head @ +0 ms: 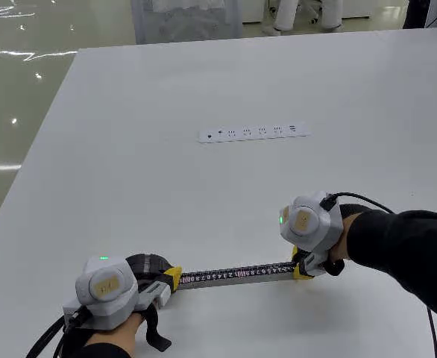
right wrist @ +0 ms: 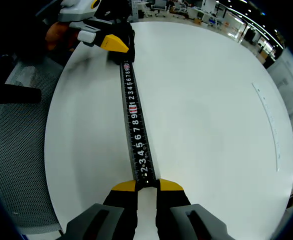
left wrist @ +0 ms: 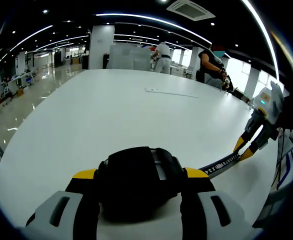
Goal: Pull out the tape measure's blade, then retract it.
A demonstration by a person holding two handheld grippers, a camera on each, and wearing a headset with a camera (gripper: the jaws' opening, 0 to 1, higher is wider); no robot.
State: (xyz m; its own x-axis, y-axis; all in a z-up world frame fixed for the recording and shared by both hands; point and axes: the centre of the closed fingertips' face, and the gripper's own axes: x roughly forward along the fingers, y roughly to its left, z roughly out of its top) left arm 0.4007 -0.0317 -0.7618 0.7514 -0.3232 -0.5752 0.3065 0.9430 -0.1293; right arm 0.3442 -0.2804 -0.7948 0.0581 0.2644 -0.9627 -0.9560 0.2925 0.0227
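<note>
Tape measure (head: 150,267): the black case is clamped between the yellow-tipped jaws of the left hand-held gripper (head: 164,281), which press against its two sides, low over the white surface (head: 203,194). The blade (head: 237,273) is drawn out of the case and runs straight from the left hand-held gripper to the right hand-held gripper (head: 303,270), with its printed numerals facing up. Whether it touches the surface cannot be told. The right hand-held gripper's jaws pinch the blade's free end, and in the right gripper view the lowest numerals lie just ahead of the jaw tips. A white power strip (head: 253,133) lies flat on the surface well beyond both hand-held grippers, apart from the blade. A mesh chair (right wrist: 16,150) stands beside the surface's edge, to the left of the right hand-held gripper in its own view.
</note>
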